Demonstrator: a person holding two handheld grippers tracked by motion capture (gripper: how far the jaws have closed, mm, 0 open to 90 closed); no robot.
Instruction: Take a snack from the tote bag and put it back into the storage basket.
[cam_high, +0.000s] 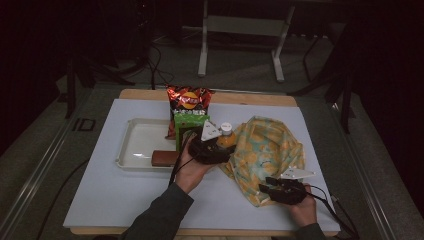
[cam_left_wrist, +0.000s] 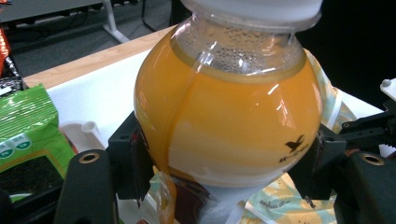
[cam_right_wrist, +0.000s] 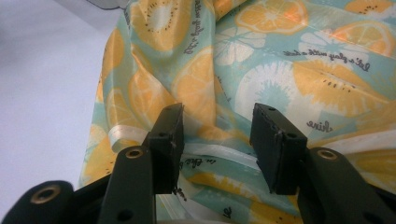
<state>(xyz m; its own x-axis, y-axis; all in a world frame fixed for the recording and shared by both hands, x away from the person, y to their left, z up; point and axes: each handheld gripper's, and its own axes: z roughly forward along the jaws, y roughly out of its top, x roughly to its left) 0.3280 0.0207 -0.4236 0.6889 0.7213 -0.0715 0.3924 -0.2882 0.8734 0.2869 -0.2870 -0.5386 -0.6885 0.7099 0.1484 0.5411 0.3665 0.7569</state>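
I am holding a round bottle of orange juice (cam_left_wrist: 224, 116) between my left fingers (cam_left_wrist: 140, 163), one pad pressing on each side so it is not slipping. It is hanging just beside the fruit-print bag (cam_high: 265, 150), I think because it is going in there. My right fingers (cam_right_wrist: 275, 144) are standing wide, with the bag's cloth lying between them but not pinched. The cloth is showing curly writing I cannot read fully. A small black bird mark is sitting on the bottle.
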